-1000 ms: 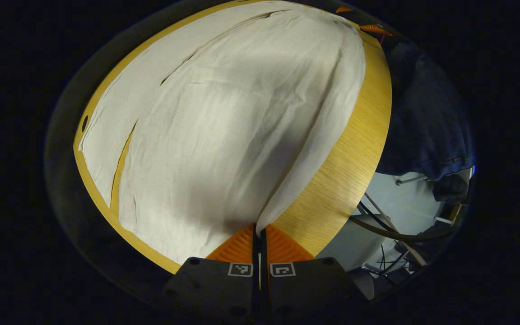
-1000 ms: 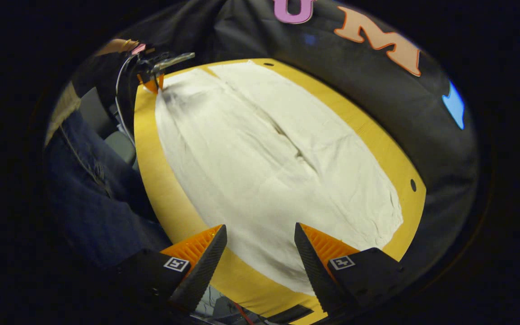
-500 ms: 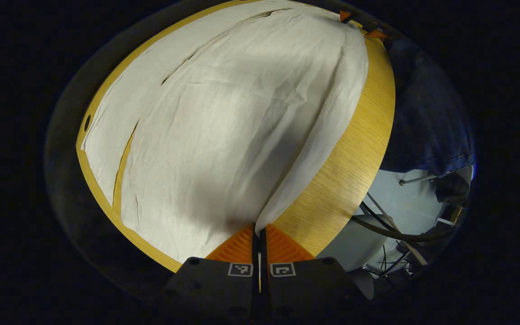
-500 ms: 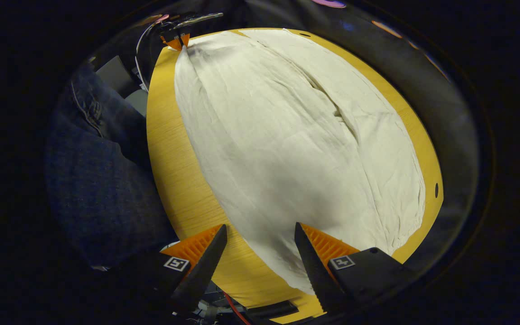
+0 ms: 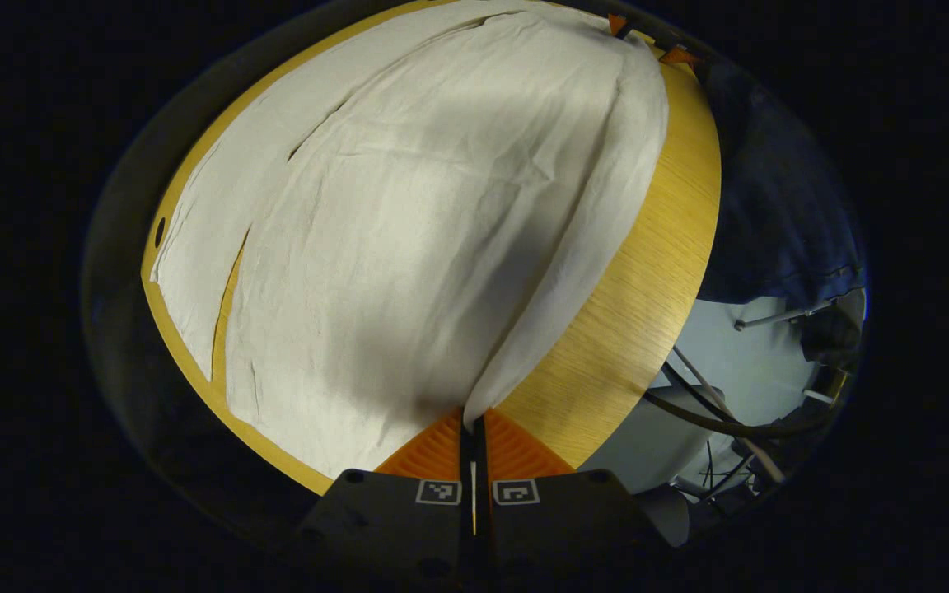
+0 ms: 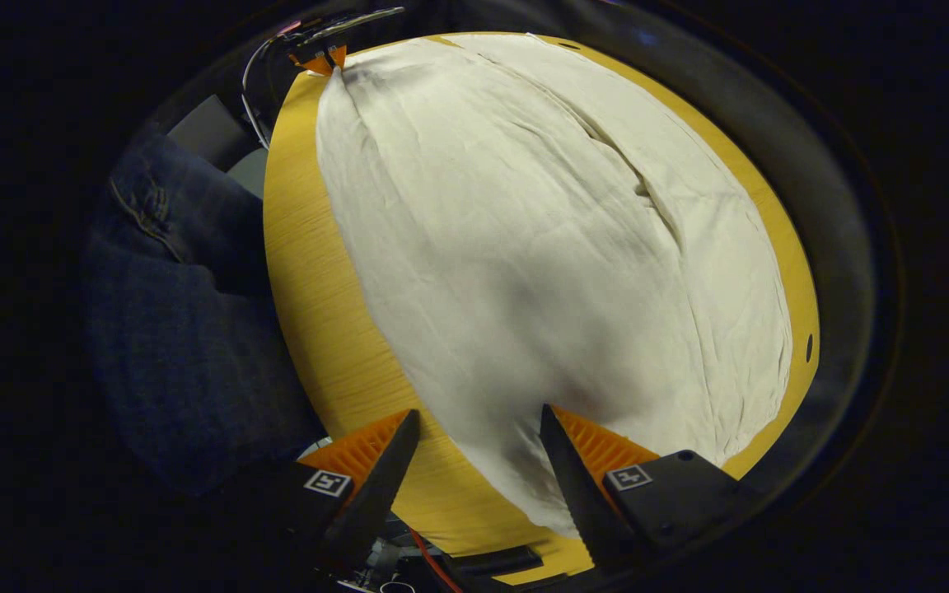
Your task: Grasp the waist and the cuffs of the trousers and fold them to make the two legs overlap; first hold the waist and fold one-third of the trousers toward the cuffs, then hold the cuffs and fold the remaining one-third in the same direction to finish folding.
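Observation:
White trousers [image 5: 409, 231] lie spread flat on a round wooden table [image 5: 639, 280]. Their two legs part at the end nearest my left gripper [image 5: 472, 424]. That gripper is shut on the near corner of the cuff end, and the cloth rises from the table into its closed fingers. Far across the table, my right gripper [image 5: 646, 39] stands open at the waist end. In the right gripper view, the right gripper [image 6: 479, 441] is open with its fingers astride the near corner of the trousers [image 6: 540, 247]. At the far end the left gripper [image 6: 328, 59] pinches the cloth.
A person in dark blue jeans [image 6: 170, 329] stands close against the table's side [image 6: 310, 272]; the jeans [image 5: 779, 214] also appear in the left gripper view. Cables and a metal frame [image 5: 722, 412] lie on the floor beyond the table edge. A small hole [image 6: 808, 347] marks the tabletop's far rim.
The right gripper has tilted down and come closer over the waist end, still open. The left gripper has kept its hold on the cuff corner and barely moved.

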### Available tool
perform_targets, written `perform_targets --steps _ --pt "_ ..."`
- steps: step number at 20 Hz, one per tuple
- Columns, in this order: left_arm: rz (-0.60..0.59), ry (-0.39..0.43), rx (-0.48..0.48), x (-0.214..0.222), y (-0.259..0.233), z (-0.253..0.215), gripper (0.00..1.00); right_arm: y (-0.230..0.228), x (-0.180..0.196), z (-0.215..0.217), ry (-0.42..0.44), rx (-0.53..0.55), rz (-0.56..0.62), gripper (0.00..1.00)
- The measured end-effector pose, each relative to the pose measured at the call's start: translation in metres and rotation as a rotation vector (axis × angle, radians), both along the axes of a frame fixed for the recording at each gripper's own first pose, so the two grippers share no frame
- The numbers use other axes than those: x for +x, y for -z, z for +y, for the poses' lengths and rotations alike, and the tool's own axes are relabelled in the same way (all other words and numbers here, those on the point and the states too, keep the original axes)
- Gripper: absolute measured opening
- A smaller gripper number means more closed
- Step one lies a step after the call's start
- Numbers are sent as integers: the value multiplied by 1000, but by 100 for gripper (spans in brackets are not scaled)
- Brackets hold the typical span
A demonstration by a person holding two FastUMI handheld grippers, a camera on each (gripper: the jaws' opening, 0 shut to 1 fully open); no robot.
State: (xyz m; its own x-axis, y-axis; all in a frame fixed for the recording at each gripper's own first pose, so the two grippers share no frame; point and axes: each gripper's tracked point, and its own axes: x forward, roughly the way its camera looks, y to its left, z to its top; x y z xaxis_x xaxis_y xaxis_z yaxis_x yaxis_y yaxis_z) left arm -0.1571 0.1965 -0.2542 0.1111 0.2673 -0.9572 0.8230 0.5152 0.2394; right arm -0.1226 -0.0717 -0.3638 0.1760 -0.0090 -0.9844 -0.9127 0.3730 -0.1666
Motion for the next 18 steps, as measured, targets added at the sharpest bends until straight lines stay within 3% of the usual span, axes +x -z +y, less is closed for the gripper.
perform_targets --steps 1,3,4,5,7,8,10,11,12,14,16,18 --pt "1 -3 -2 -1 0 -1 0 -1 0 0 10 -12 0 96" --pt "8 -6 -2 0 0 0 0 0 4 -1 43 -24 -4 84" --pt "11 -5 -1 0 1 0 0 -2 4 -2 56 -27 -6 70" --pt "15 -4 -3 -1 0 -1 0 -2 6 -2 61 -30 -15 68" --pt "19 -8 -6 -3 0 -1 0 -2 10 -5 47 -40 -49 41" --pt "20 -11 -8 -4 0 -2 0 -4 11 -4 26 -48 -68 22" --pt "21 -12 -10 -3 -1 -2 0 -2 10 -4 -5 -58 -89 12" --pt "20 -10 -11 -4 -1 -1 0 -3 10 -5 -6 -60 -96 11" --pt "20 -8 -13 -3 0 0 0 -4 11 -6 -4 -60 -95 5" --pt "20 -9 -18 -3 1 -1 0 0 12 -10 18 -59 -89 7" --pt "21 -7 -19 -3 0 -2 0 -2 12 -8 52 -64 -84 0" --pt "24 -1 -19 -3 0 0 0 -3 13 -7 69 -59 -97 5"
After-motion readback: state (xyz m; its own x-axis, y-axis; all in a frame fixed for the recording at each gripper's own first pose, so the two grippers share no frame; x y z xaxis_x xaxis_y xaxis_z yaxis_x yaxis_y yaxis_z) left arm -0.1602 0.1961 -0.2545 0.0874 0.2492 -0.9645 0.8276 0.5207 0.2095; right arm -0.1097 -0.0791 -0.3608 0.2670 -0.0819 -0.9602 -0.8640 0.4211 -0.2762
